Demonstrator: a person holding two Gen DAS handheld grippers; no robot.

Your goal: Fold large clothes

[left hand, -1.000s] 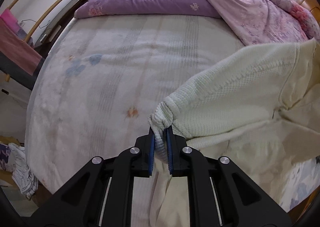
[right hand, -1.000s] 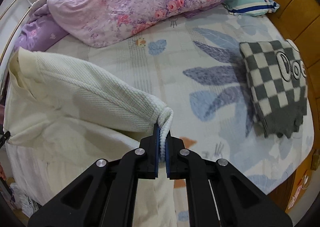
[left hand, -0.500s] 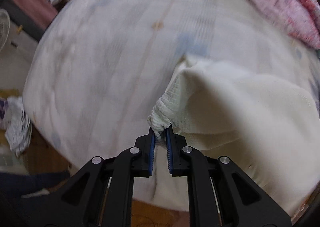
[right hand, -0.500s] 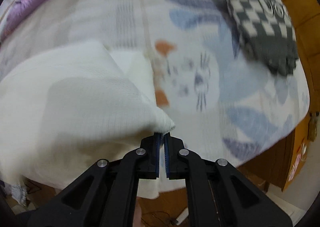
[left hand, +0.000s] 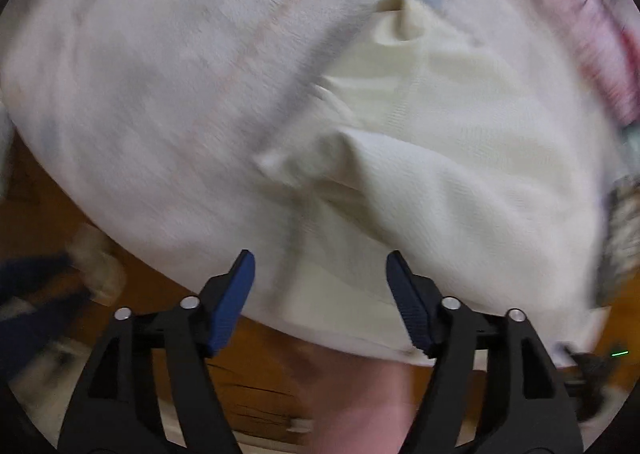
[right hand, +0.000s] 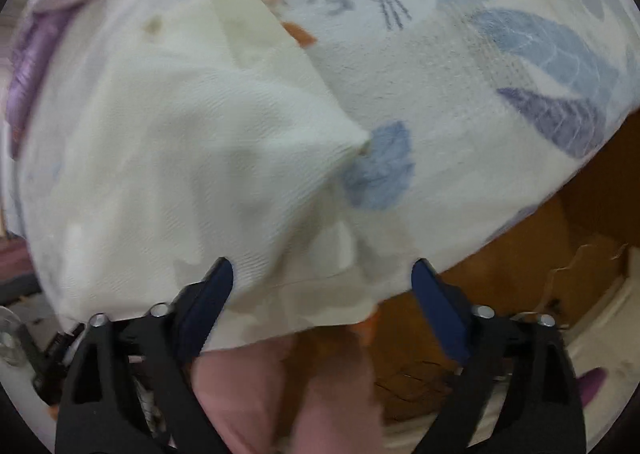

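Blue pads on my left gripper (left hand: 320, 294) opening, nothing pinched between. My right gripper (right hand: 322, 294) opening too, nothing held. Cream sweater (left hand: 460, 174) lies loose on bed (left hand: 140, 74), near bed's edge, corner poking up. Looks soft, floppy, light, knit not slippery. Best grab: two corners or hem edge, one each side.

no legible text, labels, brands, numbers or signs anywhere
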